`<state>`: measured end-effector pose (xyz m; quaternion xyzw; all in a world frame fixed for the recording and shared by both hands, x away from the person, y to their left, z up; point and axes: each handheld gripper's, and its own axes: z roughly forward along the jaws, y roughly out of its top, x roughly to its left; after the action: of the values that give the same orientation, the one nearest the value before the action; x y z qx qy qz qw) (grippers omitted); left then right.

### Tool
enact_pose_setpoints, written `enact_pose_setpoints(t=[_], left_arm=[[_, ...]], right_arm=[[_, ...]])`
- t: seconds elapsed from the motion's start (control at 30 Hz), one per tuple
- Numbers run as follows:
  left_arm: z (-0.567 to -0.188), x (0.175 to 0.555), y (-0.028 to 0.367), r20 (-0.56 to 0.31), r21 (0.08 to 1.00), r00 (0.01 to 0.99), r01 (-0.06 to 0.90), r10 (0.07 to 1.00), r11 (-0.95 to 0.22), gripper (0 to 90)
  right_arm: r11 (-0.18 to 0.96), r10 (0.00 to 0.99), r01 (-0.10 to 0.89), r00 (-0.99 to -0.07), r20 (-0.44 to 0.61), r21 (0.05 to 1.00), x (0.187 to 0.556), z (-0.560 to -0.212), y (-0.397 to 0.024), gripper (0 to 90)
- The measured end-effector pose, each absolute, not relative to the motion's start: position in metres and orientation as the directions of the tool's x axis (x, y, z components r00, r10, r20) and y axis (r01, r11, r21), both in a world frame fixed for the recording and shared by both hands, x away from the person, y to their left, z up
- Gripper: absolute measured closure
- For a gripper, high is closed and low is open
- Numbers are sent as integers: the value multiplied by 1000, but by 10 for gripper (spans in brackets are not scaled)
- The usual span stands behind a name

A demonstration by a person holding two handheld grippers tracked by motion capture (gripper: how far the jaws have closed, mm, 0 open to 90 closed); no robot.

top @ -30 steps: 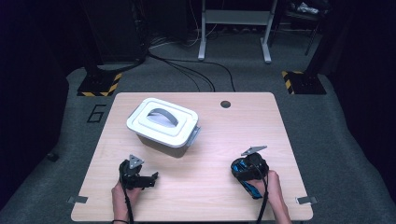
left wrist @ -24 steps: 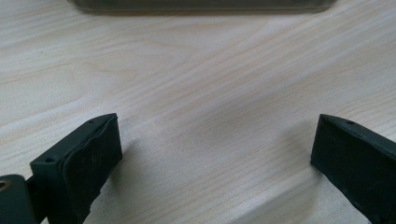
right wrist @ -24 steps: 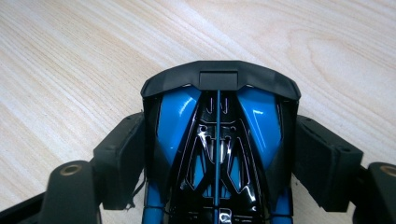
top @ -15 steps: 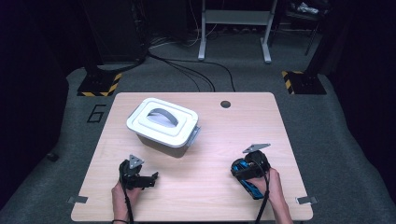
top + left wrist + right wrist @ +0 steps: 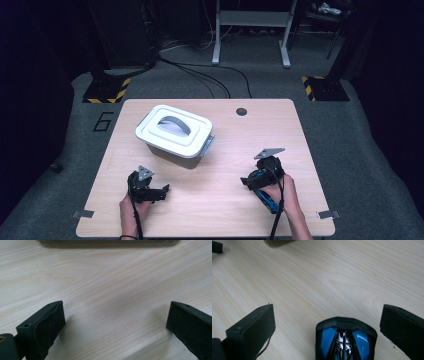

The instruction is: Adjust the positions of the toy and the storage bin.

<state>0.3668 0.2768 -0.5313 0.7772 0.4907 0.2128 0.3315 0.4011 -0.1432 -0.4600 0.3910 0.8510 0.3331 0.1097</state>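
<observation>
The blue and black mouse [image 5: 346, 340] lies on the pale wooden table [image 5: 225, 165], near its right front corner, under the right claw [image 5: 248, 181]. In the right gripper view it sits between the two black jaws, which stand wide on either side with bare wood showing between each pad and the mouse; the jaws have just been opening, and the mouse is released, not gripped. In the high view a strip of its blue body [image 5: 265, 199] shows beside the person's right hand [image 5: 282, 192].

The left claw [image 5: 161, 190] rests low over the table's left front part, well apart from the mouse. Its jaws are spread with nothing but wood grain between them, as the left gripper view shows.

Beyond the left claw, toward the table's back left, stands a white lidded box [image 5: 175, 131] with a grey handle arched across its lid and a latch on its near right side. Its lower edge [image 5: 107, 242] runs along the top of the left gripper view. A small dark round hole [image 5: 241, 111] sits near the table's far edge.

The table stands on grey carpet [image 5: 360, 150] in a dark room. Black cables [image 5: 200, 72] trail across the floor behind it, two yellow and black striped bases [image 5: 105, 92] flank the back, and a metal frame [image 5: 252, 30] stands farther off.
</observation>
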Motion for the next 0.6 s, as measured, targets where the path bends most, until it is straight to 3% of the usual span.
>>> enact_pose_setpoints(t=[0.6], left_arm=[[-531, 367, 277, 4, 724, 428, 622, 904, -298, 18]], right_arm=[[486, 689, 516, -723, 53, 705, 418, -419, -117, 0]])
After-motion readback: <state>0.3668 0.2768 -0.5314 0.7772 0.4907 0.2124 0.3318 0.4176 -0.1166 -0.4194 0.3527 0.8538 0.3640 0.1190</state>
